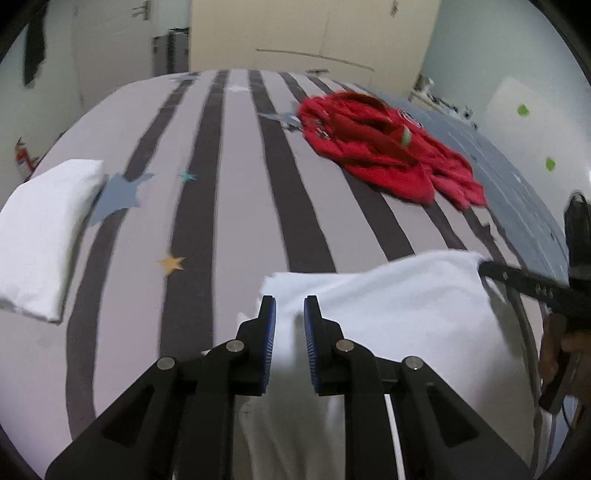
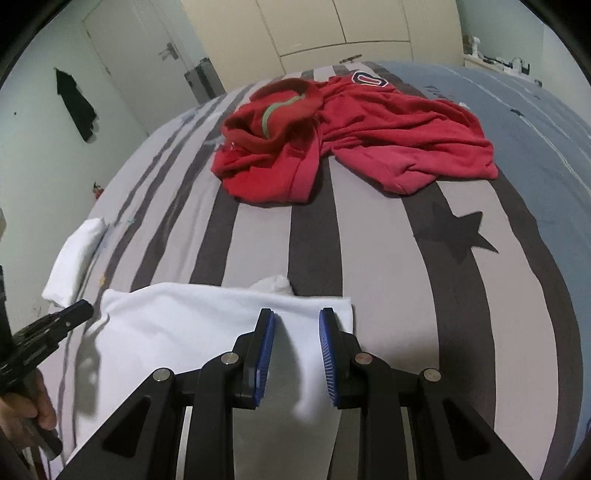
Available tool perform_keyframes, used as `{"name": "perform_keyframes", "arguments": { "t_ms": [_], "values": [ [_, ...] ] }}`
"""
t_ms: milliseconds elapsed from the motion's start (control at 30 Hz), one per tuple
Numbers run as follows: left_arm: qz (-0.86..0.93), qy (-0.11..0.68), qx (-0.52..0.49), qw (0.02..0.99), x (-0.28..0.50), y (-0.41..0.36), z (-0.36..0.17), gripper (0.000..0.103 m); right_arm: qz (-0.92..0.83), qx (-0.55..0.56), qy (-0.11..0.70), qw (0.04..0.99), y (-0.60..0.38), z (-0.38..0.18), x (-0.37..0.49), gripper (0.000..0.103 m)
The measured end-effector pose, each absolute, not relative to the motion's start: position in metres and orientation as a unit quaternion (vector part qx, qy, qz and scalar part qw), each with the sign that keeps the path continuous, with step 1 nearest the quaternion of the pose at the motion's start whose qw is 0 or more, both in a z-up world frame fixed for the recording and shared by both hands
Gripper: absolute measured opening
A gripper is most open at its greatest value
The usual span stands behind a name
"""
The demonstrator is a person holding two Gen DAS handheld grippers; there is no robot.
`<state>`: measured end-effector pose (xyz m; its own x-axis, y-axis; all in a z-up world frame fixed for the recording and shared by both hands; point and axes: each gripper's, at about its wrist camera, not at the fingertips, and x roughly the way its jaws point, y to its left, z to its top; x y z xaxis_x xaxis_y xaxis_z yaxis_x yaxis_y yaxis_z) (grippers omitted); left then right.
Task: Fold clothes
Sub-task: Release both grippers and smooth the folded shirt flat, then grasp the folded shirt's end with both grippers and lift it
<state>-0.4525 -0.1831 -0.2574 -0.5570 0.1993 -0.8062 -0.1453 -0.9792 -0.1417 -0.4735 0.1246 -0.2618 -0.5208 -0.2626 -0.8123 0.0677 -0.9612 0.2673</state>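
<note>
On the striped bed, a red garment lies crumpled beyond your white cloth, a folded white piece left. Your left gripper and right gripper fingers pinch the cloth's near corners; it stretches crosswise.

The white garment is smooth matt cloth, the red sweatshirt a thicker fleecy knit, the striped bedsheet flat matt cotton-like fabric, and the wardrobe doors smooth, faintly glossy.
</note>
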Motion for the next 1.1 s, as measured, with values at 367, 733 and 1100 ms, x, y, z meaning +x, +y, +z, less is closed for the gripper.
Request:
{"name": "perform_keyframes", "arguments": {
  "t_ms": [367, 733, 1100],
  "values": [
    [0.877, -0.05, -0.471, 0.083, -0.444, -0.203, -0.255, 0.014, -0.864, 0.477, -0.141, 0.084, 0.142, -0.255, -0.477, 0.027],
    [0.863, -0.057, -0.475, 0.165, -0.319, -0.171, -0.225, 0.014, -0.857, 0.475, -0.099, 0.176, 0.08, -0.217, -0.347, 0.028],
    [0.846, -0.071, -0.517, 0.112, -0.287, -0.185, -0.266, 0.014, -0.817, 0.537, -0.092, 0.189, 0.037, -0.273, -0.277, 0.028]
  ]
}}
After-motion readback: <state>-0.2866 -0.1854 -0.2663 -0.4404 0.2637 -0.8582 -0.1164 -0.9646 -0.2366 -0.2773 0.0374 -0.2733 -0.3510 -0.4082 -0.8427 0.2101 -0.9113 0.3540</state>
